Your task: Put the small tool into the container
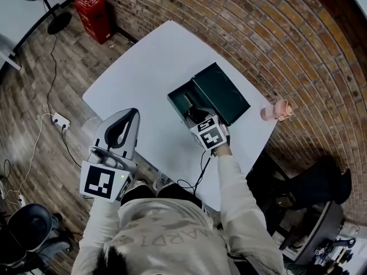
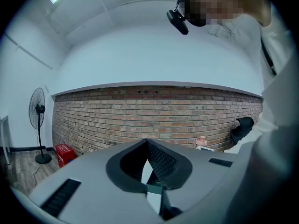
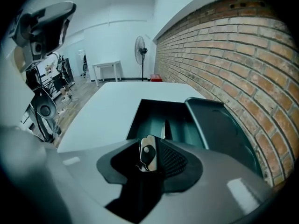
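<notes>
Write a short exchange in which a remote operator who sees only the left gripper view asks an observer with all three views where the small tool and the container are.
Operator: My view shows mostly brick wall. Where is the small tool?
Observer: The small tool stands between the jaws of the right gripper, which are apart.
Operator: And the container?
Observer: The container sits on the white table just ahead of that gripper, with its lid open on the wall side.
</notes>
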Demonstrator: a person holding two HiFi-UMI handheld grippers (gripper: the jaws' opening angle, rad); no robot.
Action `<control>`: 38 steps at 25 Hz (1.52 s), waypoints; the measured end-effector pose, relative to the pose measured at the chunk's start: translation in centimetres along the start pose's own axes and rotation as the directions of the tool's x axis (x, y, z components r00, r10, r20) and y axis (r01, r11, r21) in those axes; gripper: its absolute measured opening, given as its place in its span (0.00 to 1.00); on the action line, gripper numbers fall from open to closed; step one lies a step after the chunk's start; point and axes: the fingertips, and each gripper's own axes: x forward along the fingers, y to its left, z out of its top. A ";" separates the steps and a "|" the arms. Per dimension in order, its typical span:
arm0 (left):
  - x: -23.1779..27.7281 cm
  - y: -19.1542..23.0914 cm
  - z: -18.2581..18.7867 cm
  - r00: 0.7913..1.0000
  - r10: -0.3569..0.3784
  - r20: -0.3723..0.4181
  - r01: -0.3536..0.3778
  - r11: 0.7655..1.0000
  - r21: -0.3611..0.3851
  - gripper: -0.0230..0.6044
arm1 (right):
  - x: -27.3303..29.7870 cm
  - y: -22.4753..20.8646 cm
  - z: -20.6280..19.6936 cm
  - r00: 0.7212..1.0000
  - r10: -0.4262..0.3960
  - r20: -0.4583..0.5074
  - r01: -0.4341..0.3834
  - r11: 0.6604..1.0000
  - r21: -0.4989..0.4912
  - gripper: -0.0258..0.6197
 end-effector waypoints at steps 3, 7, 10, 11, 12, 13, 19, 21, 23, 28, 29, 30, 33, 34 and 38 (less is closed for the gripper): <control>-0.3 -0.3 0.1 1.000 -0.006 0.002 0.006 1.000 0.001 0.05 | -0.8 0.2 0.3 0.999 0.024 0.037 -0.026 0.999 0.037 0.28; -0.7 -0.8 0.3 1.000 -0.018 0.009 0.018 1.000 0.004 0.05 | -2.2 0.5 0.9 0.996 0.028 0.081 -0.036 0.995 0.095 0.24; -1.1 -1.4 0.5 0.999 -0.034 0.014 0.034 0.999 0.008 0.05 | -3.9 0.3 1.5 0.990 -0.021 0.141 -0.001 0.988 0.152 0.06; -1.2 -1.6 0.7 0.999 -0.040 0.016 0.040 0.999 0.008 0.05 | -4.6 0.4 1.7 0.986 -0.027 0.166 -0.001 0.985 0.172 0.06; -1.3 -1.8 0.8 0.999 -0.046 0.019 0.046 0.999 0.008 0.05 | -5.3 0.5 1.8 0.981 -0.036 0.192 -0.001 0.982 0.191 0.06; -1.4 -2.1 0.9 0.998 -0.053 0.022 0.052 0.999 0.008 0.05 | -6.1 0.5 2.0 0.974 -0.052 0.220 0.005 0.978 0.209 0.05; -2.0 -3.9 1.6 0.994 -0.103 0.035 0.103 0.994 0.024 0.05 | -10.7 1.0 2.0 0.927 -0.175 0.331 0.078 0.955 0.287 0.05; -2.2 -4.5 1.8 0.992 -0.122 0.038 0.121 0.992 0.031 0.05 | -12.1 1.3 1.7 0.910 -0.210 0.357 0.092 0.943 0.321 0.05; -2.5 -5.1 2.0 0.990 -0.137 0.042 0.136 0.990 0.037 0.05 | -13.6 1.7 1.5 0.893 -0.241 0.380 0.105 0.932 0.346 0.05; -3.3 -6.1 2.5 0.984 -0.167 0.054 0.165 0.985 0.046 0.05 | -16.9 2.8 1.2 0.852 -0.317 0.417 0.159 0.915 0.372 0.05; -3.5 -6.4 2.6 0.983 -0.174 0.057 0.171 0.984 0.049 0.05 | -17.5 3.0 1.2 0.843 -0.331 0.423 0.169 0.911 0.375 0.05; -3.7 -6.6 2.7 0.982 -0.180 0.059 0.177 0.983 0.054 0.05 | -18.2 3.3 1.2 0.836 -0.343 0.429 0.177 0.908 0.381 0.05; -4.3 -7.2 3.0 0.978 -0.200 0.063 0.196 0.978 0.066 0.05 | -20.1 4.1 1.2 0.813 -0.370 0.449 0.186 0.897 0.402 0.05; -4.5 -7.4 3.0 0.977 -0.206 0.063 0.202 0.977 0.068 0.05 | -20.7 4.4 1.3 0.805 -0.380 0.456 0.190 0.893 0.409 0.06; -5.6 -8.0 3.2 0.973 -0.224 0.064 0.219 0.973 0.077 0.05 | -23.4 5.6 1.5 0.764 -0.423 0.487 0.211 0.877 0.432 0.06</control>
